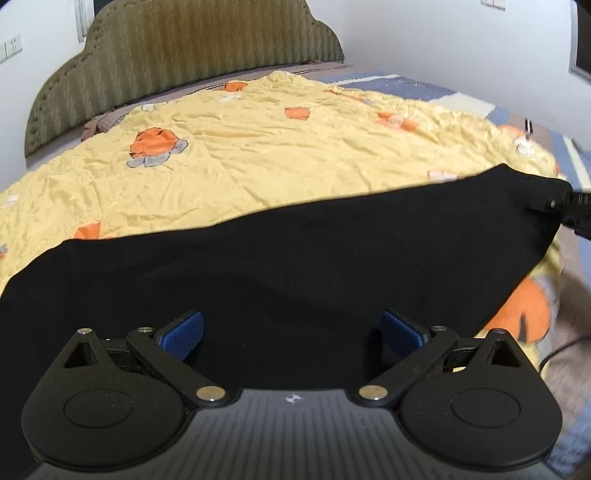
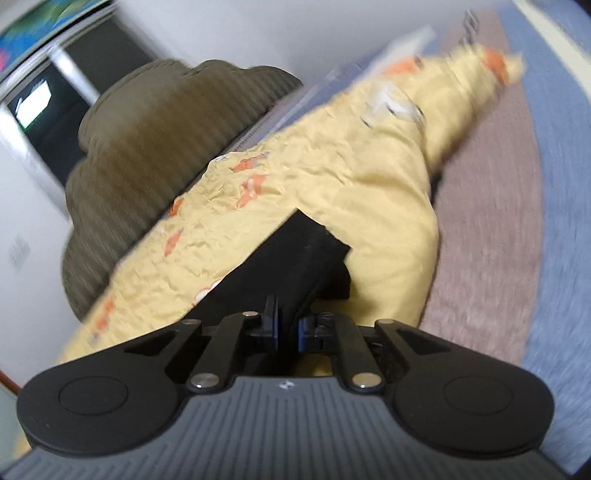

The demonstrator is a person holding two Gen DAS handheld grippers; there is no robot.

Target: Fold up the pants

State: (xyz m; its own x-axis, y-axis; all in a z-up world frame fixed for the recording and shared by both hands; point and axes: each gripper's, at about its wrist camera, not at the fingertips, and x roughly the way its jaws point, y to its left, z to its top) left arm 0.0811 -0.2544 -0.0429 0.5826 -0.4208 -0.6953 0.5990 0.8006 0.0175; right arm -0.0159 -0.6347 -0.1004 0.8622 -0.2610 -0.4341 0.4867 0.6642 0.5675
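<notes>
1. Bedroom setting: a bed (image 1: 461, 88) covered by a crumpled yellow quilt (image 1: 277, 147) with orange prints serves as the folding surface, giving a wide, soft area to spread clothing.
2. Nearest the left wrist camera, the left gripper (image 1: 291, 332) hovers low over the black pants (image 1: 295, 258), its jaws spread wide with blue pads (image 1: 183, 332) showing and nothing between them, likely poised to take hold of the near edge.
3. Stretched across the quilt, the pants lie as a long dark band from the near left to the far right.
4. At the far right end, the right gripper (image 2: 290, 326) has its jaws pressed together, pinching a corner of the pants, probably to lift that end for a fold.
5. Farthest back, an olive padded headboard (image 1: 184, 51) stands against a white wall (image 1: 443, 33).
</notes>
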